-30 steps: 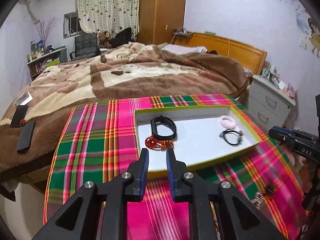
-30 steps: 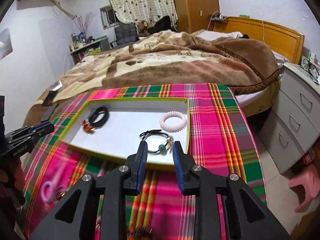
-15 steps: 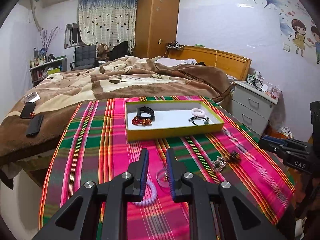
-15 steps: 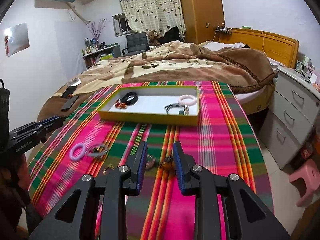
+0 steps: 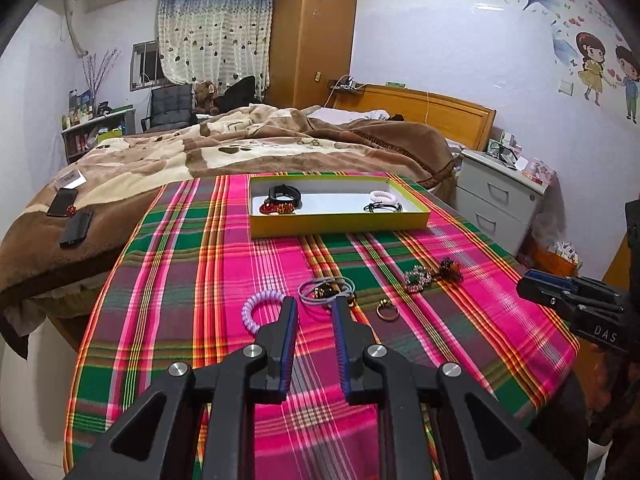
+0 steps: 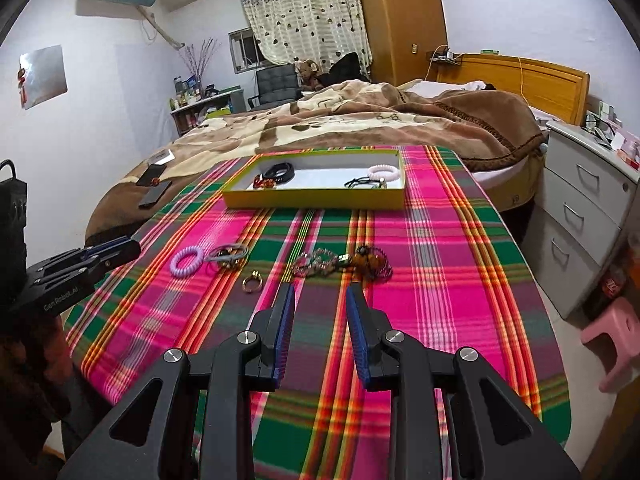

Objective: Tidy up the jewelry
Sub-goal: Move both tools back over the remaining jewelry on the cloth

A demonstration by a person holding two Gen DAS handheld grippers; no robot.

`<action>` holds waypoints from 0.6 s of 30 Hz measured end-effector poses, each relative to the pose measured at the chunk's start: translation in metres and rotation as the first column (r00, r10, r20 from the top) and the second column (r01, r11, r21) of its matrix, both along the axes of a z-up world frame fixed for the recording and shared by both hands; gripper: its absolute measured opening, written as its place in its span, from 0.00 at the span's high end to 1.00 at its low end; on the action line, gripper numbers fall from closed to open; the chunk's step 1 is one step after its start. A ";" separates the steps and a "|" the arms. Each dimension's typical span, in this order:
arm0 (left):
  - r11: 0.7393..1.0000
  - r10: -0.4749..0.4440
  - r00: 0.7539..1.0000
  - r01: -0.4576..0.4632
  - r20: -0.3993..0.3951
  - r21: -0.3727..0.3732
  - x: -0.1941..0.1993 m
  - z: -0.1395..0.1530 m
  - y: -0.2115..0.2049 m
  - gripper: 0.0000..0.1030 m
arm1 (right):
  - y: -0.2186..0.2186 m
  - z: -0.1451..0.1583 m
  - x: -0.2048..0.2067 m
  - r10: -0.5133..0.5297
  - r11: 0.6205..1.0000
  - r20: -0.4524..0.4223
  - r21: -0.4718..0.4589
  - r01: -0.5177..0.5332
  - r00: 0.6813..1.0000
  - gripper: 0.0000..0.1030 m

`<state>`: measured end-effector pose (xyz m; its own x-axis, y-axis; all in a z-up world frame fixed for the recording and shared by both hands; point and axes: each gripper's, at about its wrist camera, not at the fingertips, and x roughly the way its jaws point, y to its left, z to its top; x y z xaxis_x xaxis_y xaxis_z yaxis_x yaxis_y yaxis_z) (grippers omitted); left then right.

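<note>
Left gripper (image 5: 314,304): fingers parted with nothing between them, held above the near half of the counter (image 5: 400,372), which is covered in a plaid cloth.
Right gripper (image 6: 320,292): fingers spread apart and empty, over the near middle of the counter.
Purple coil hair tie (image 5: 262,309): flat on the cloth toward the counter's left edge, just beside the left fingertip (image 5: 289,305).
Grey hair ties (image 5: 326,289): a loose bundle just beyond the left gripper, next to the purple coil.
Ring (image 6: 252,281): lies alone on the cloth, near the grey hair ties.
Beaded bracelets (image 6: 316,261): a small heap near the counter's middle, just beyond the right gripper.
Brown beaded piece (image 6: 370,262): touching the right side of that heap.
Yellow box (image 5: 340,226): open, at the far edge of the counter.
Inside the box: black band (image 5: 285,193) and red beads (image 5: 276,208) at its left end; pink coil hair tie (image 5: 382,196) and black hair tie (image 5: 382,208) at its right end.
Bed (image 5: 240,148): beyond the counter, under a brown blanket.
</note>
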<state>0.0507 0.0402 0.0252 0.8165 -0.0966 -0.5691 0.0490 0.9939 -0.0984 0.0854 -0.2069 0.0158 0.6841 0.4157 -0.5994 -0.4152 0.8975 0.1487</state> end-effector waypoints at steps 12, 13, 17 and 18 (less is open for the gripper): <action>0.999 -0.032 0.999 0.031 -0.044 -0.018 0.010 -0.016 0.000 0.83 | 0.009 -0.010 0.003 0.022 1.000 -0.032 -0.007 -0.023 0.999 0.73; 0.999 -0.032 0.998 0.031 -0.050 -0.018 0.012 -0.016 0.000 0.83 | 0.010 -0.011 0.004 0.024 1.000 -0.035 -0.006 -0.024 0.999 0.73; 0.999 -0.037 0.997 0.036 -0.063 -0.017 0.023 -0.020 0.001 0.83 | 0.015 -0.015 0.010 0.031 1.000 -0.047 -0.005 -0.031 0.998 0.73; 0.999 -0.036 0.997 0.035 -0.064 -0.016 0.026 -0.020 0.001 0.83 | 0.016 -0.015 0.011 0.034 0.999 -0.049 -0.007 -0.034 0.998 0.73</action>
